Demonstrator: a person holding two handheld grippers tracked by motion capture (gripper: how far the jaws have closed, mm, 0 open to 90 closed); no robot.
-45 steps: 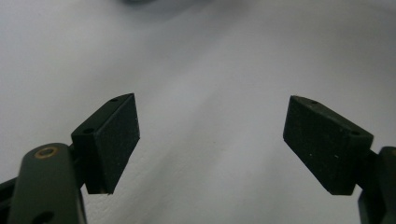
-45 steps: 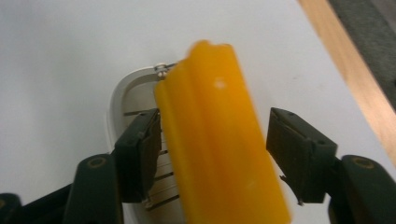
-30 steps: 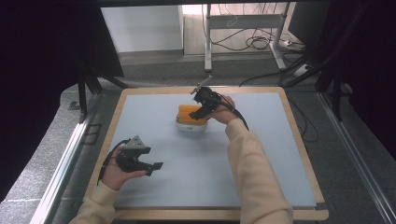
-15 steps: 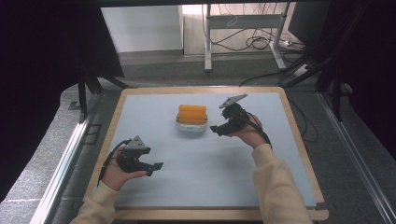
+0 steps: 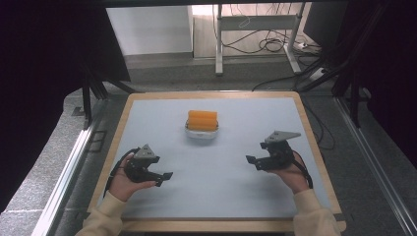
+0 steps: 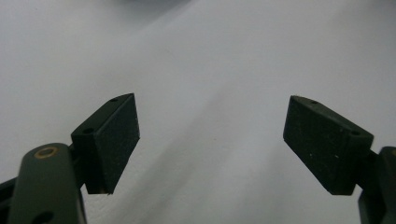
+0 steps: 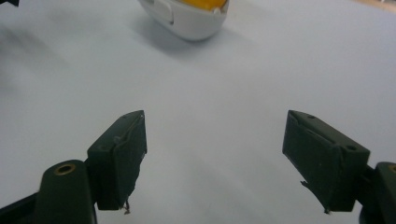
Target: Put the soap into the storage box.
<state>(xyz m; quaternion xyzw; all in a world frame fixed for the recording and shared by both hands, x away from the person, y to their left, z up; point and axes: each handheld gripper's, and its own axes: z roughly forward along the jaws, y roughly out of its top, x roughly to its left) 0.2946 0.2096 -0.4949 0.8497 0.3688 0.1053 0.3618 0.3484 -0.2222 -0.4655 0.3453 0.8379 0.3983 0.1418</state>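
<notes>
Both grippers, left gripper [image 5: 164,178] and right gripper [image 5: 252,162], sit wide open and empty, with the orange-filled bowl [image 5: 202,126] ahead between them, looks parked.

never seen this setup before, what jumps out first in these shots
The orange block in a white bowl stands out, alone toward the far middle of the pale table. Nearer, a hand holds a black gripper at each side: the left gripper and the right gripper, both open with nothing between the jaws and pointing inward.
</notes>
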